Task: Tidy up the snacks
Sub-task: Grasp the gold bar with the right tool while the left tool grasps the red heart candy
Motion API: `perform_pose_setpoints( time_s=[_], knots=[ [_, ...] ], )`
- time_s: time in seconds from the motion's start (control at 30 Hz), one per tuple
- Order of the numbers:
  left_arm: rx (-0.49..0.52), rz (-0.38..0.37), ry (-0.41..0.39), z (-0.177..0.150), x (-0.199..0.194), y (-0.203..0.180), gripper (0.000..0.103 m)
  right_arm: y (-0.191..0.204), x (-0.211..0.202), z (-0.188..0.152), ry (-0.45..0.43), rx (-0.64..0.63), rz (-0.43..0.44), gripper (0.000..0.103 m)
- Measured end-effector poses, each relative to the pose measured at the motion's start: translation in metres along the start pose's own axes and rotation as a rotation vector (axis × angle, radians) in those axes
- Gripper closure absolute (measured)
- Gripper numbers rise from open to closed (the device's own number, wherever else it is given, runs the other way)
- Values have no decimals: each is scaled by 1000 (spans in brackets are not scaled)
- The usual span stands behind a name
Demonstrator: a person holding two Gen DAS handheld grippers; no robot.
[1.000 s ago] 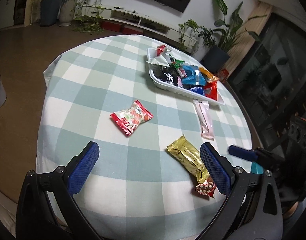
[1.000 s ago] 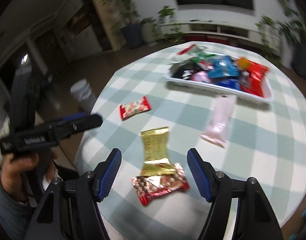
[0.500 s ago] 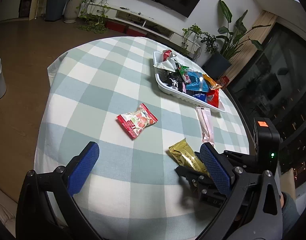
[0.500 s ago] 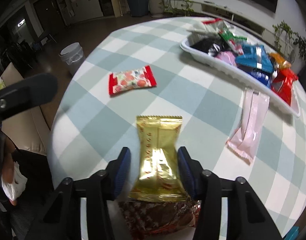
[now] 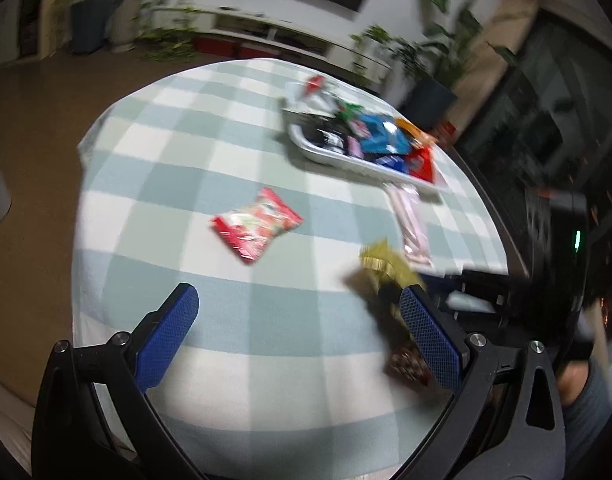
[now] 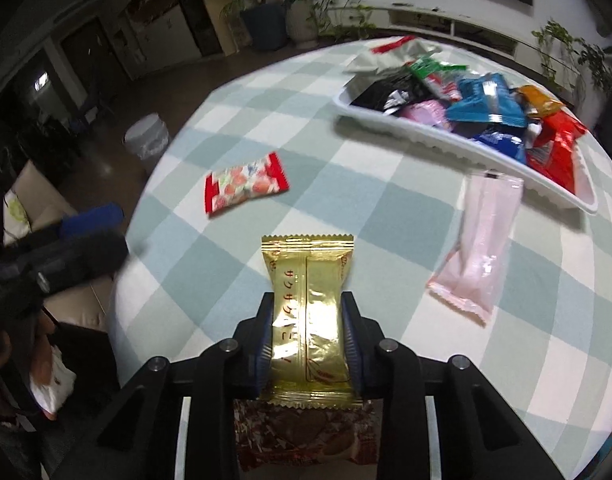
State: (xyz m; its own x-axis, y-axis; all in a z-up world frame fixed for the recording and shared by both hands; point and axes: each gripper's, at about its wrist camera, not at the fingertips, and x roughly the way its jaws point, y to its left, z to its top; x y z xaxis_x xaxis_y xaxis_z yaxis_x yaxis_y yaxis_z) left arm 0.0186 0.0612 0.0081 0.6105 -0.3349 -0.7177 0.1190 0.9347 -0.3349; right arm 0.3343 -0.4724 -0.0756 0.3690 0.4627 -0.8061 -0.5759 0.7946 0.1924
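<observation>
The right gripper is clenching a gold snack packet, its two blue pads pressing in on the wrapper's long sides at the lower middle of the right wrist view. The packet is sticking forward from the jaws, its crimped far edge pointing toward the middle of the frame. Directly beneath it, at the bottom of that view, a dark red patterned packet is lying partly hidden by the gold one and the gripper body.

The left gripper is hanging released over the near edge of the bench, jaws spread wide with nothing between them. That view is blurring, but the gold packet is showing at the right of centre.

A red-ended strawberry candy packet is lying alone on the checked cloth, left of centre in the right wrist view. A long pale pink packet is resting at the right, its far end just beside the white tray. The tray is sitting in the upper right, heaped with mixed wrappers in black, blue, green, orange and red.

Off the bench, a white bin is standing on the floor at the upper left.
</observation>
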Motion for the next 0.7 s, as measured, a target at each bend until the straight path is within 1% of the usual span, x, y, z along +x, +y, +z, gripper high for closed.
perform_pose_setpoints(
  time_s=[0.07,0.13,0.17,0.27,0.33,0.4,0.47,0.53,0.57,0.63,0.7],
  knots=[
    [96,-44,36,-5,5,-22,1,-13,-15,-1,-52,51,2,70],
    [169,-59,84,-12,15,-41,1,-30,-29,-2,-102,116,10,70],
    [211,-48,128,-16,25,-54,1,-41,-36,-3,-125,156,9,70],
    [315,-20,206,-28,47,-85,2,-65,-46,-8,-159,232,-7,70],
    [387,-28,235,-34,54,-104,2,-73,-47,-13,-169,246,-31,70],
    [436,-20,251,-36,59,-116,2,-80,-46,-17,-167,254,-37,70],
    [473,0,279,-36,65,-122,11,-84,-43,-20,-160,267,-26,70],
    [488,9,323,-35,73,-122,33,-86,-43,-21,-160,273,-18,70],
    [494,19,338,-36,77,-121,35,-87,-43,-21,-163,273,-14,70],
    [509,45,360,-37,82,-119,35,-86,-45,-21,-170,269,-9,70],
    [518,48,372,-37,86,-119,35,-85,-47,-22,-178,265,-8,70]
  ],
)
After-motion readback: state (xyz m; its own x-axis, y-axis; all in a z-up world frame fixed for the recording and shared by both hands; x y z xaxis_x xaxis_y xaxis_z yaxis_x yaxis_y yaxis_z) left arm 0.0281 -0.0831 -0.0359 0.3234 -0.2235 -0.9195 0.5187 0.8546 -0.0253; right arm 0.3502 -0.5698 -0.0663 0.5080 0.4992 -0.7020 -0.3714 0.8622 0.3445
